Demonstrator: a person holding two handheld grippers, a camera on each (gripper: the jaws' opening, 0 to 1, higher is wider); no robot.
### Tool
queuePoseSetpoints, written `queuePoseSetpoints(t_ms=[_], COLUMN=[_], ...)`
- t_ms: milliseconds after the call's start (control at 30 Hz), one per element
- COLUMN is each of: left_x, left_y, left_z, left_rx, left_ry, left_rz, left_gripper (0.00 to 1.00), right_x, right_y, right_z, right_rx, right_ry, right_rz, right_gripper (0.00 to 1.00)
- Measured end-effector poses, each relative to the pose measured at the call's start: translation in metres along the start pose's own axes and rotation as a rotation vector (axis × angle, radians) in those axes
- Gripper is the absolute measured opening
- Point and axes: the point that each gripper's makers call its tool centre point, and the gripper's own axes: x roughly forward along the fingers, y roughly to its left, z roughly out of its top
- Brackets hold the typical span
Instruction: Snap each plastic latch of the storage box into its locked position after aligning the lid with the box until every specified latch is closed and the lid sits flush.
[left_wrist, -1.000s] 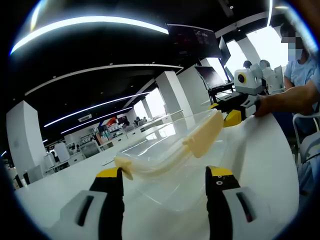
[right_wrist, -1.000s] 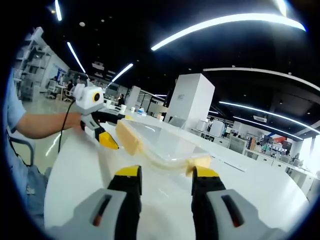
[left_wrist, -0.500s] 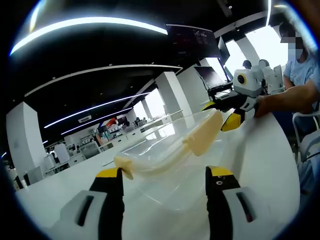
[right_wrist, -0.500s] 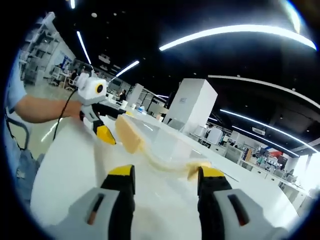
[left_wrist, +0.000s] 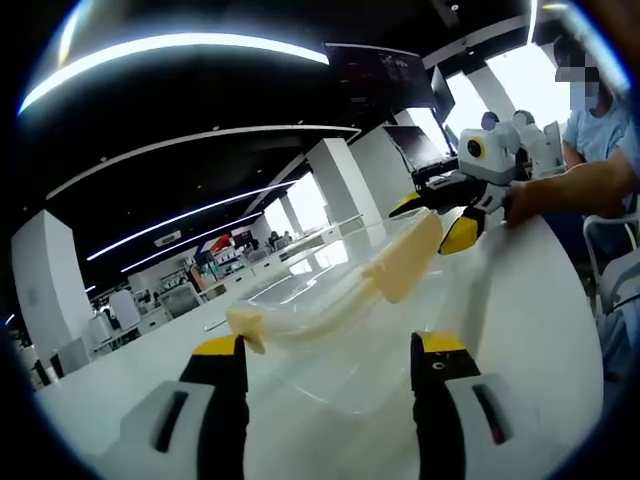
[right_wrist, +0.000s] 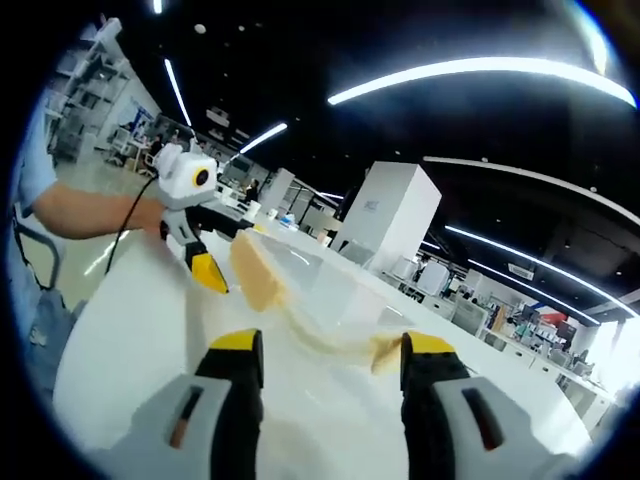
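**Clear box on the white desk, tongs at either end**

The storage box (left_wrist: 340, 300) lies on the desk (left_wrist: 530, 320), its cream latch (left_wrist: 405, 262) raised. The left tongs (left_wrist: 328, 352) and right tongs (right_wrist: 322, 352) gape wide, holding nothing.

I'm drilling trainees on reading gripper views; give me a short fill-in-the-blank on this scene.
1. The storage box is made of ___ plastic.
2. Its latches are coloured ___.
3. The box rests on a ___ table.
4. Each hand-held gripper has fingertips capped in ___.

Answers: clear; cream; white; yellow
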Motion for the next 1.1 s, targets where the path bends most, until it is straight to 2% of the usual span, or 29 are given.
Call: queuePoseSetpoints(t_ms=[67, 167, 233, 333, 500, 1100], left_x=[0.0, 0.0, 0.0, 0.0, -0.001, -0.002], left_y=[0.0, -0.001, -0.002, -0.001, -0.001, 0.001], left_z=[0.0, 0.0, 0.0, 0.0, 0.0, -0.002], left_rx=[0.005, 0.013, 0.019, 0.023, 0.019, 0.0], left_ry=[-0.001, -0.001, 0.0, 0.001, 0.001, 0.002], left_rz=[-0.001, -0.002, -0.003, -0.003, -0.007, -0.007], left_gripper=[0.65, 0.66, 0.66, 0.66, 0.65, 0.65], right_x=[0.0, -0.001, -0.002, -0.004, -0.005, 0.0], right_y=[-0.003, -0.003, -0.004, 0.003, 0.01, 0.008], right_z=[-0.001, -0.006, -0.009, -0.007, -0.008, -0.011], right_rx=[0.02, 0.124, 0.156, 0.118, 0.117, 0.116], right_ry=[0.0, 0.016, 0.024, 0.02, 0.026, 0.034], right_rz=[-0.002, 0.003, 0.01, 0.004, 0.003, -0.01], right_gripper=[0.55, 0.55, 0.55, 0.55, 0.54, 0.51])
